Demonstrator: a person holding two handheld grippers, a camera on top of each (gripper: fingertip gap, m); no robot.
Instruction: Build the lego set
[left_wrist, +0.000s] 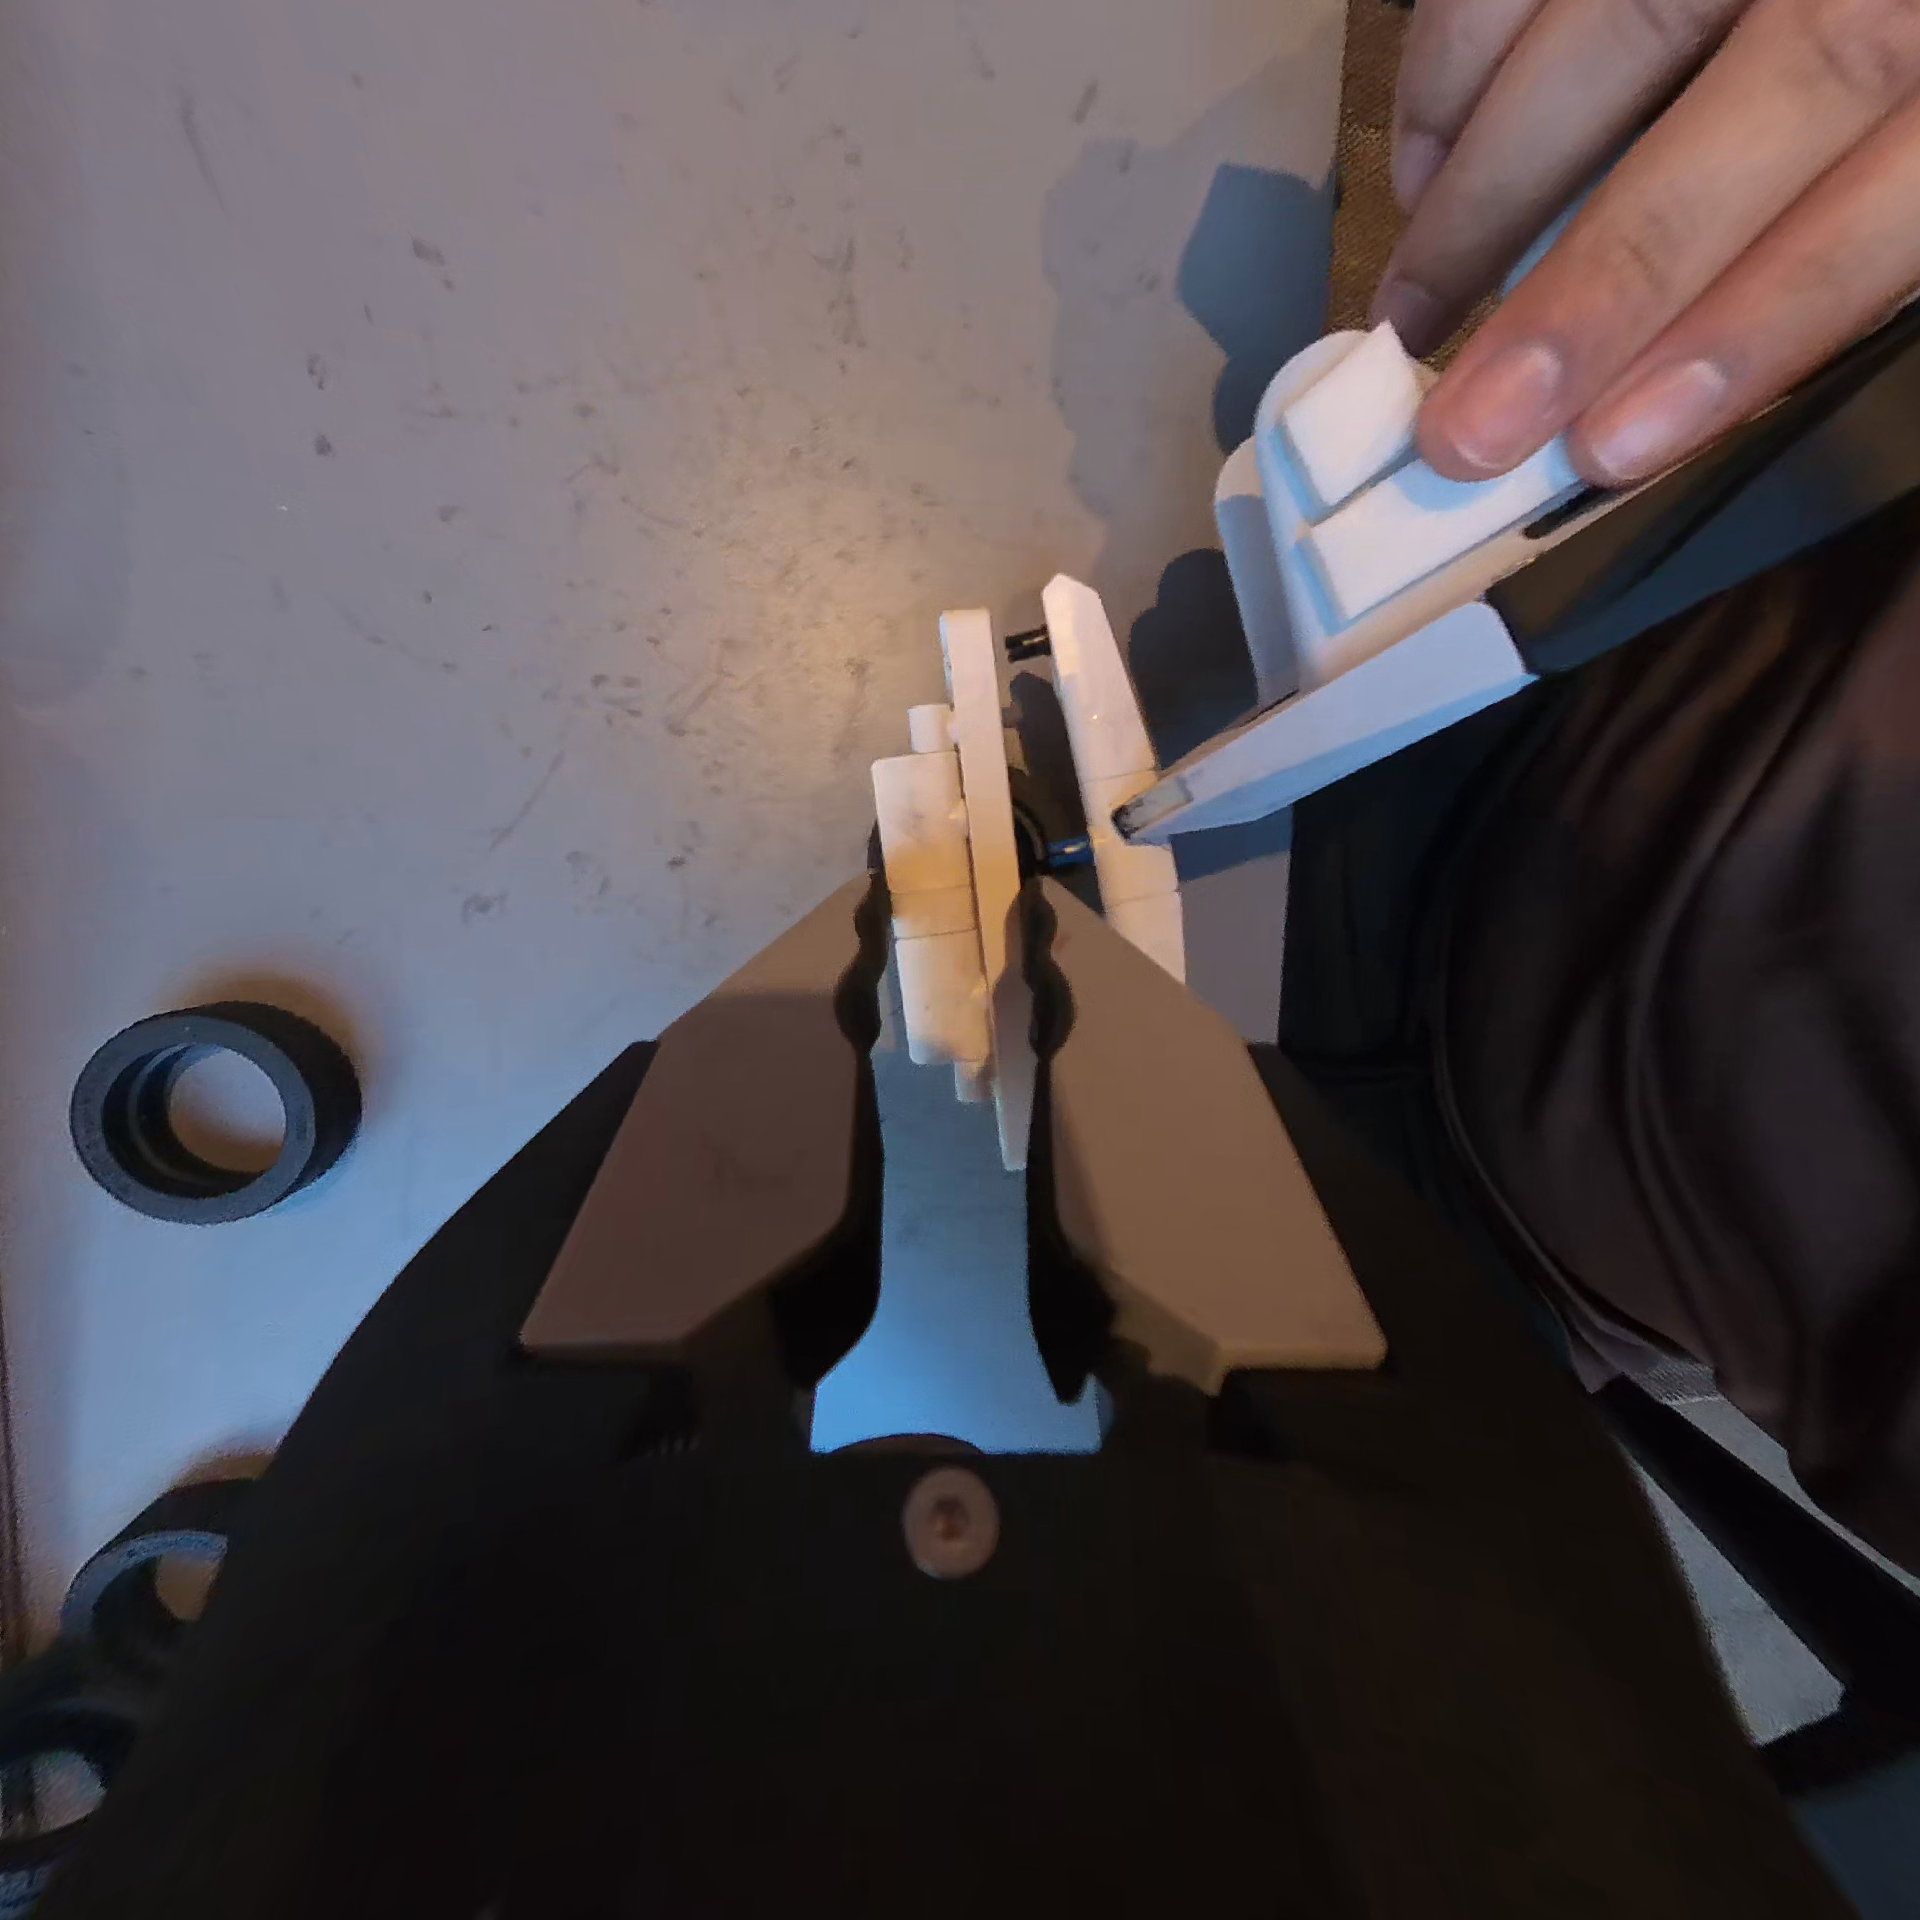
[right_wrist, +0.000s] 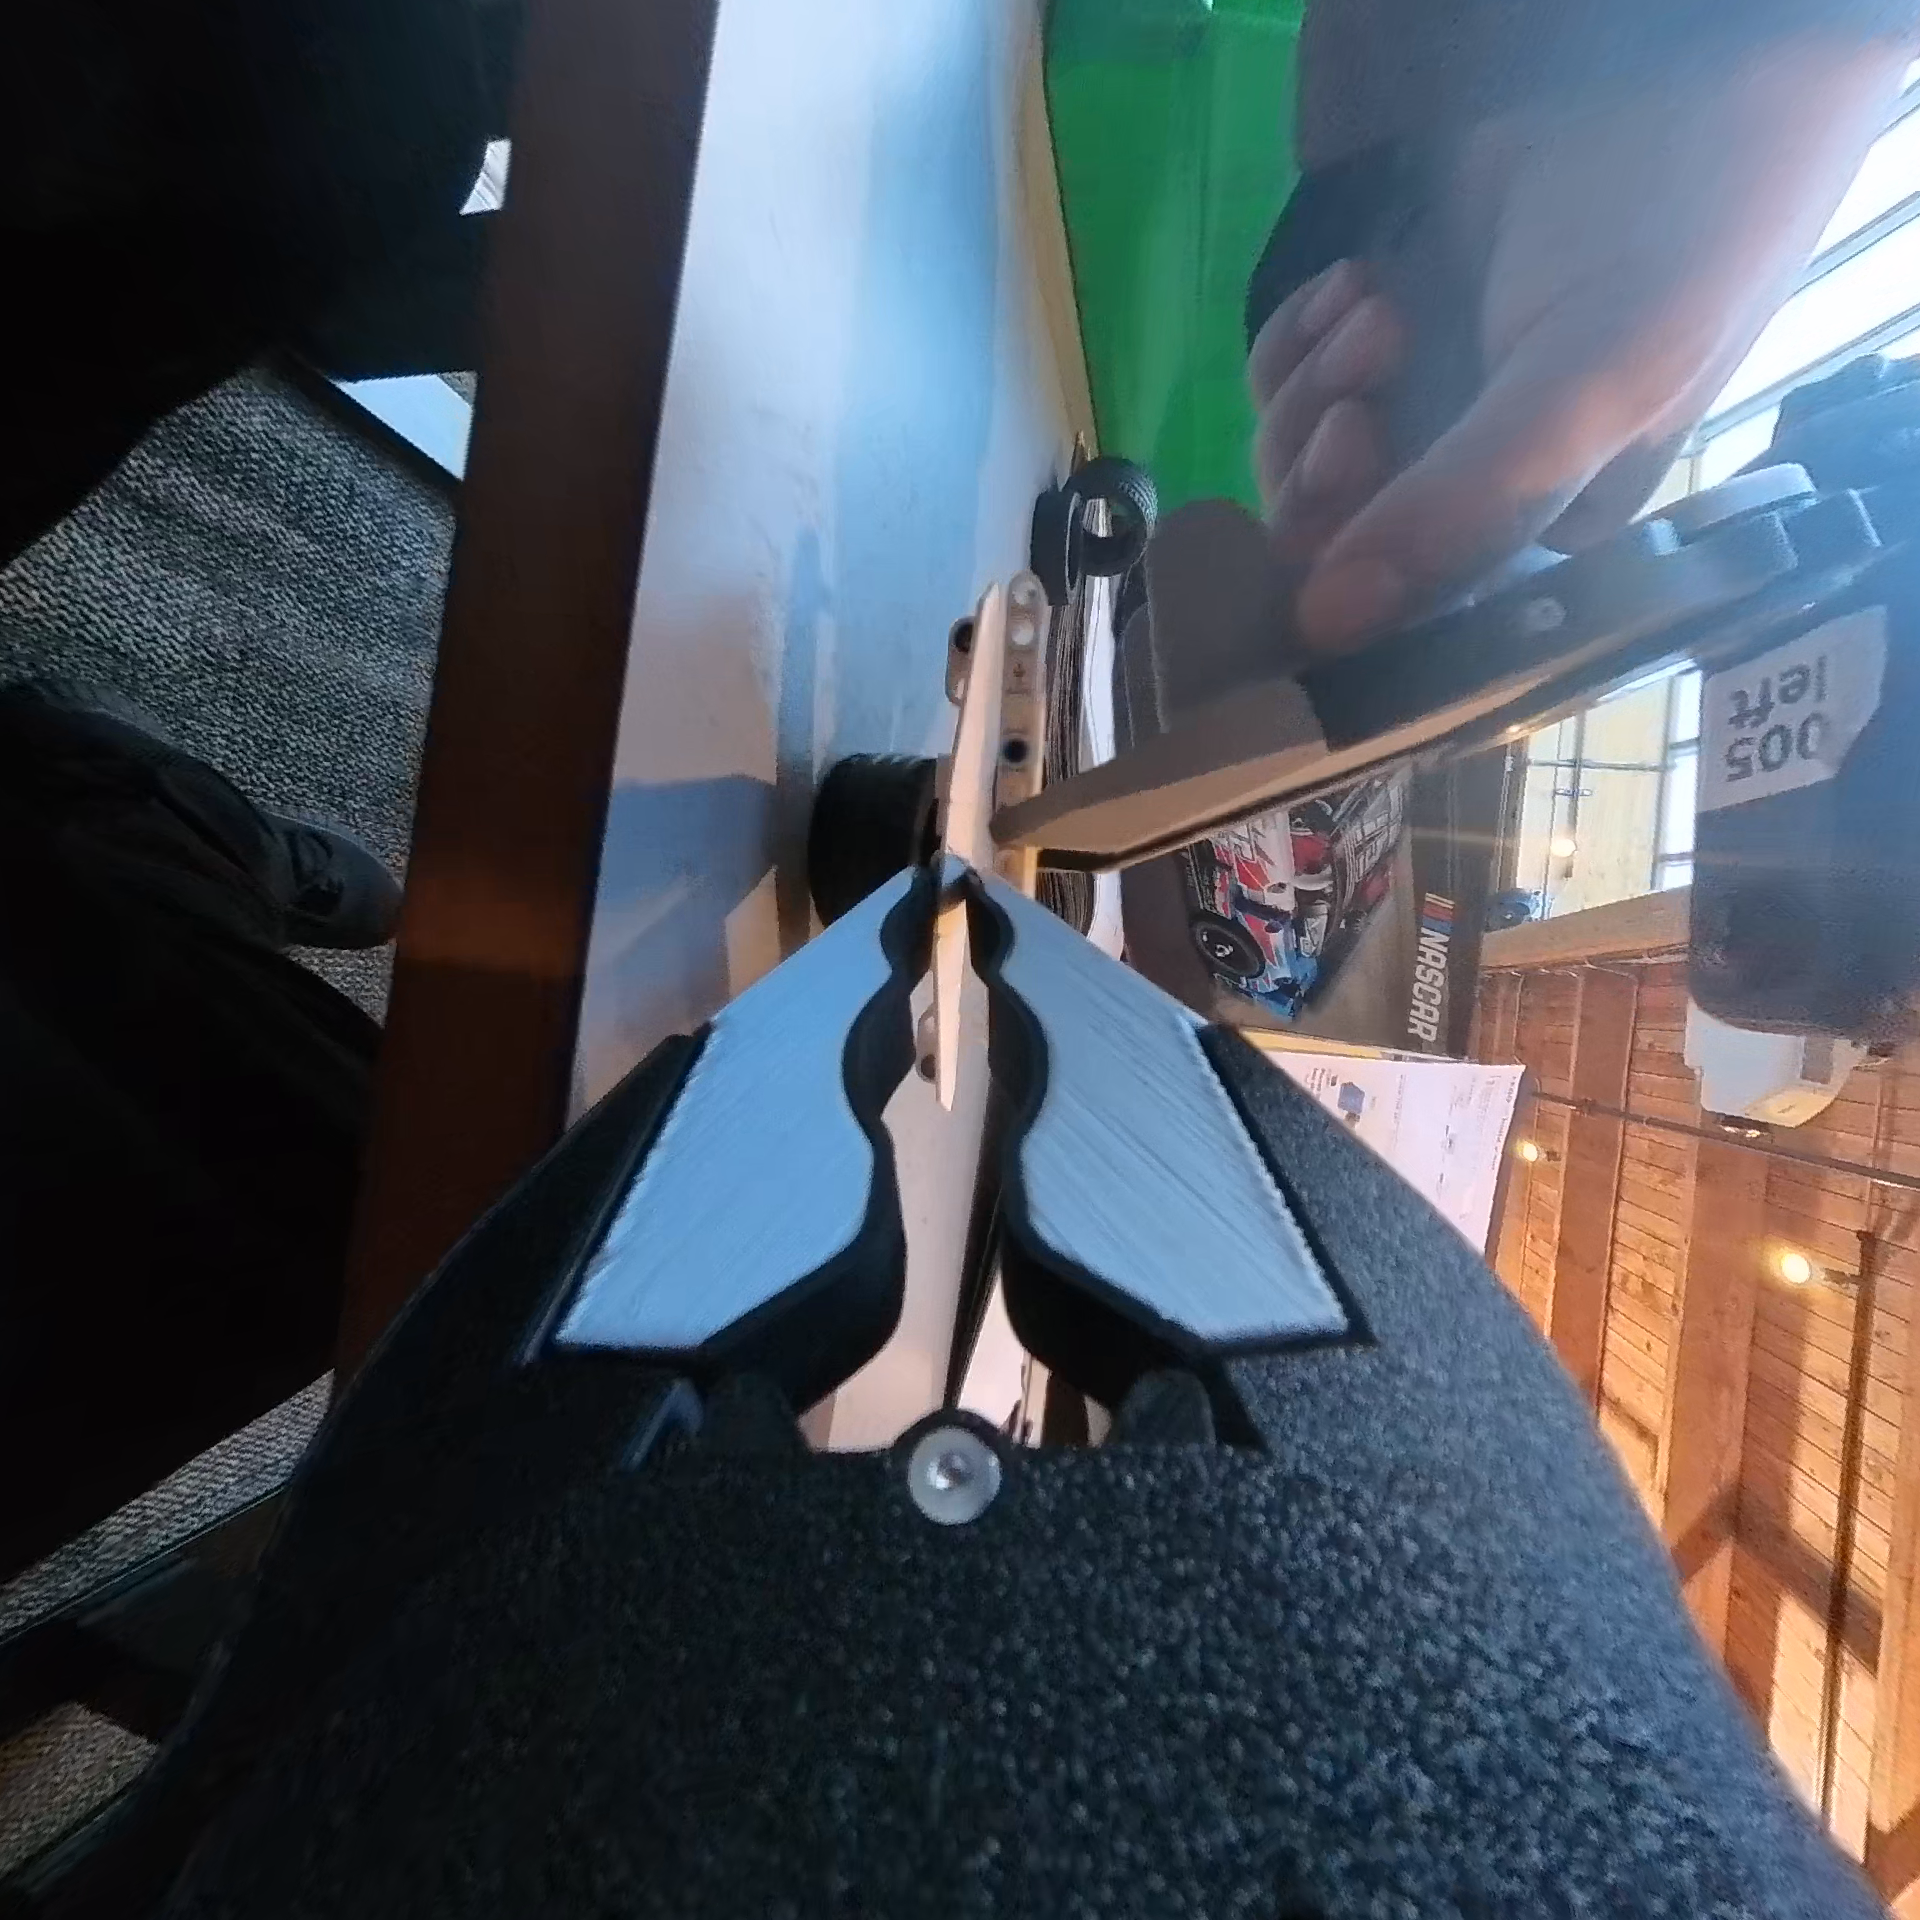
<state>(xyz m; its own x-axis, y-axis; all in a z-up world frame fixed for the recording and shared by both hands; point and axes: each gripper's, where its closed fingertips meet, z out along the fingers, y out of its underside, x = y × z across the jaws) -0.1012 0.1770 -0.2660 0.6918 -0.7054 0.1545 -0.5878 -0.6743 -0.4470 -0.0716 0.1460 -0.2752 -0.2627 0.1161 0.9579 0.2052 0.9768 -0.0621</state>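
Near the middle of the left wrist view, just above the pale tabletop (left_wrist: 520, 416), the left gripper (left_wrist: 951, 914) is clamped on a white panel assembly (left_wrist: 971, 831) held on edge, its fingers pressed to either face. Just to the right, a second white panel (left_wrist: 1101, 748) stands nearly parallel to it, with a small gap between them bridged by a black pin (left_wrist: 1023, 644) at the far end and a blue pin (left_wrist: 1065, 850) nearer. The right gripper (left_wrist: 1127, 821) comes in from the right and pinches this second panel at its edge; in the right wrist view the right gripper's fingers are closed on a thin white plate, with a black wheel (right_wrist: 868, 842) just left of it. The step in hand looks like pressing the two panels together over the pins. To do it well, I would keep both panels parallel, line the pins up with their holes before pushing, and squeeze straight across the gap, not at an angle, since a tilted push could jam a pin or twist a panel out of the grip. The left hold should be firm and steady as the anchor. Loose black tyres (left_wrist: 213, 1107) lie on the table far to the left, well apart, for later.
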